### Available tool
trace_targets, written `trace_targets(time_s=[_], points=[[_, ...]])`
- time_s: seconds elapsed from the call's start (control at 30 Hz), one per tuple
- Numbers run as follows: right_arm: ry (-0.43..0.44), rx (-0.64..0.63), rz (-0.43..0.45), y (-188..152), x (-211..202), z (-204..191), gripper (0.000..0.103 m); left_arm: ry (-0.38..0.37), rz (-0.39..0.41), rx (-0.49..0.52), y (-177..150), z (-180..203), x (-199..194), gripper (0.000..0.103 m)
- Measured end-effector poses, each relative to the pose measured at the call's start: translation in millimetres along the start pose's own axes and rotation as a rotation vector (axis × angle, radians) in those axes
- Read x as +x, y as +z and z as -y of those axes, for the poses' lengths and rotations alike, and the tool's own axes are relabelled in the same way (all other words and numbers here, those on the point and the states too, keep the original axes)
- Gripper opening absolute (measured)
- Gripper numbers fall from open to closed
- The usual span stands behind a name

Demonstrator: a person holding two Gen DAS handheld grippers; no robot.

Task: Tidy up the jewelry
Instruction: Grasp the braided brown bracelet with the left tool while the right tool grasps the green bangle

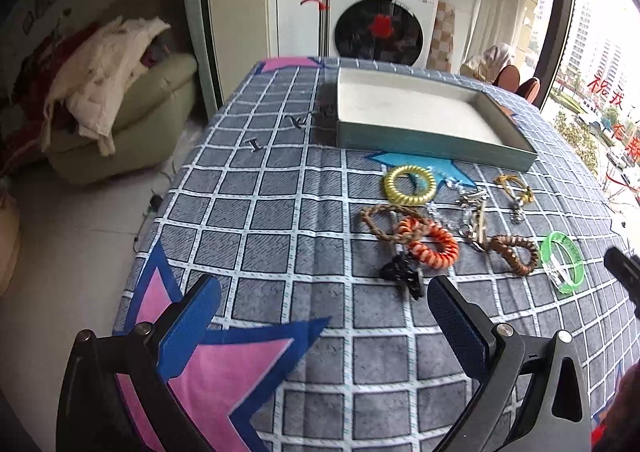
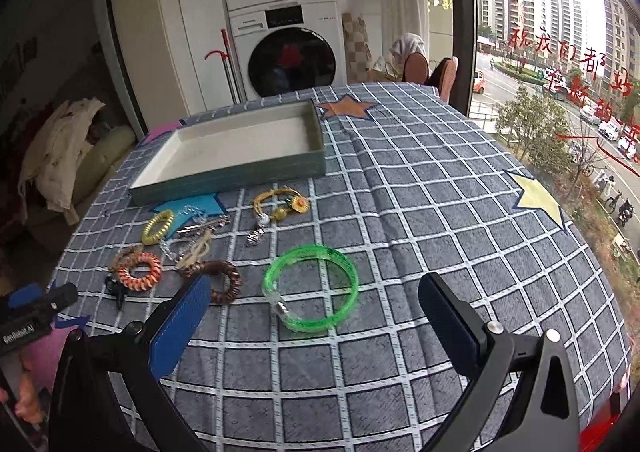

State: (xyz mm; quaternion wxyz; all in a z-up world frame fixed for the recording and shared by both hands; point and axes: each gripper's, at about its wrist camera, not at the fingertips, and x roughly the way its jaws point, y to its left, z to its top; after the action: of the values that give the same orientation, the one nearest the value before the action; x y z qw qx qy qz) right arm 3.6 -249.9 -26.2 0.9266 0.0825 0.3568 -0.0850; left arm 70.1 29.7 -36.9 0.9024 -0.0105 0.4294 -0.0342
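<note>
Two views | left wrist: tray point(image 1: 420, 139) holds nothing, jewelry point(image 1: 432, 244) loose on checked cloth point(image 1: 280, 211) before it, left gripper point(image 1: 324, 304) wide open, gripping nothing | right wrist: tray point(image 2: 224, 175) bare, green bangle point(image 2: 310, 288) between fingers of wide-open, unladen right gripper point(image 2: 314, 308) above cloth.

A stacked washer point(image 2: 291, 59) stands against the white wall, daylit window point(image 2: 560, 51) right (towers outside), cluttered green sofa point(image 1: 132, 111) left.

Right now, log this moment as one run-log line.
stage: start | left claw: open, empty | right claw: open, nearest translucent green plastic bangle | grey-green rectangular tray: empty | jewelry: all on checked cloth
</note>
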Motion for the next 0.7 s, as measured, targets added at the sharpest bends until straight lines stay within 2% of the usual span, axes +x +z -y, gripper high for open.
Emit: trace_targets(time_s=[0.2, 0.33, 0.53, 0.63, 0.7], points=[[-0.057, 0.025, -0.076, 3.3, 19.5, 24.9, 0.103, -0.059, -0.055, -0.014, 30.9, -7.0, 35.5, 0.103], [-0.080, 0.012, -0.126, 8.7, 35.5, 32.5, 0.103, -0.116, -0.130, -0.017, 44.2, -5.3, 60.6, 0.103], [-0.073, -0.009, -0.203, 9.6, 60.3, 30.6, 0.100, -0.114, -0.203, -0.017, 46.7, -0.6, 86.3, 0.103], [-0.071, -0.019, -0.233, 7.3, 69.6, 28.0, 0.090, -0.105, -0.226, -0.026, 45.0, -1.7, 94.4, 0.103], [-0.086, -0.034, -0.238, 6.1, 73.5, 24.5, 0.083, -0.077, -0.229, 0.003, 44.1, 2.1, 96.8, 0.103]])
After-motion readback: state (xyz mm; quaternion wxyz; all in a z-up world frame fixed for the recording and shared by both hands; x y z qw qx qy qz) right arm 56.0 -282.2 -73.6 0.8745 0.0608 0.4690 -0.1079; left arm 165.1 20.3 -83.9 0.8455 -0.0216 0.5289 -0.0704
